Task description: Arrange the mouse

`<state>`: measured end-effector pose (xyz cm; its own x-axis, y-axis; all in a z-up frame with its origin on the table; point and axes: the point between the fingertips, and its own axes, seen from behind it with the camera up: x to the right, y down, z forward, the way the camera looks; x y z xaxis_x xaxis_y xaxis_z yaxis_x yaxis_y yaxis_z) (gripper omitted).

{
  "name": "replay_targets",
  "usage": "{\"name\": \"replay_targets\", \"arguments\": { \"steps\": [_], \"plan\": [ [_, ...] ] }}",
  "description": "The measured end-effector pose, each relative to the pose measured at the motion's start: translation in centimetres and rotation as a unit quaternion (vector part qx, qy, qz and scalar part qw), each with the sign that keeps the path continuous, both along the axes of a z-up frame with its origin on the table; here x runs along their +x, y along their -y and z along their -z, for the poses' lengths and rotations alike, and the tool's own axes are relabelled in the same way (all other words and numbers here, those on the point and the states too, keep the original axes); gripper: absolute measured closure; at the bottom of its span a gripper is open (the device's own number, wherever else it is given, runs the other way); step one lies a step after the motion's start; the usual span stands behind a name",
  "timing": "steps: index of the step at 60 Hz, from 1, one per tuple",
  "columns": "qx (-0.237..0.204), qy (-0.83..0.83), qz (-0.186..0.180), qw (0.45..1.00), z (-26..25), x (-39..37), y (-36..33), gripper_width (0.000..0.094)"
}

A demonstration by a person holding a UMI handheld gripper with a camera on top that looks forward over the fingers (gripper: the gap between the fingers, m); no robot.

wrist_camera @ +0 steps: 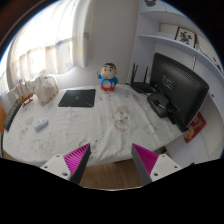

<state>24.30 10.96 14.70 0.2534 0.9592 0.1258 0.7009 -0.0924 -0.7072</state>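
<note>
A black mouse pad (pixel 77 97) lies flat on the far part of a table covered with a white patterned cloth (pixel 90 135). A small pale object that looks like the mouse (pixel 41 125) lies on the cloth, left of the fingers and nearer than the pad. My gripper (pixel 112 160) is open and empty, its pink pads wide apart, held back over the table's near edge, well short of both the mouse and the pad.
A small cartoon figurine (pixel 107 76) stands behind the pad. A black monitor (pixel 180 88) and a router with antennas (pixel 140 78) stand at the right. A clear object (pixel 121 118) sits mid-table. Pale clutter (pixel 40 88) lies at the far left by a curtained window.
</note>
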Motion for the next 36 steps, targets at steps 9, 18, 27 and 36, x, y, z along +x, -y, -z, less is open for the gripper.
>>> {"name": "replay_targets", "arguments": {
  "steps": [9, 18, 27, 36],
  "plan": [
    [-0.005, 0.001, -0.012, 1.000, 1.1, -1.2, 1.6, 0.0081],
    [-0.022, -0.006, -0.047, 0.999, 2.5, -3.4, 6.7, 0.0075],
    [-0.042, -0.003, -0.093, 0.995, 4.3, -5.3, 14.4, 0.0072],
    [-0.053, -0.003, -0.149, 0.987, 5.6, -6.9, 22.8, 0.0074]
  ]
}}
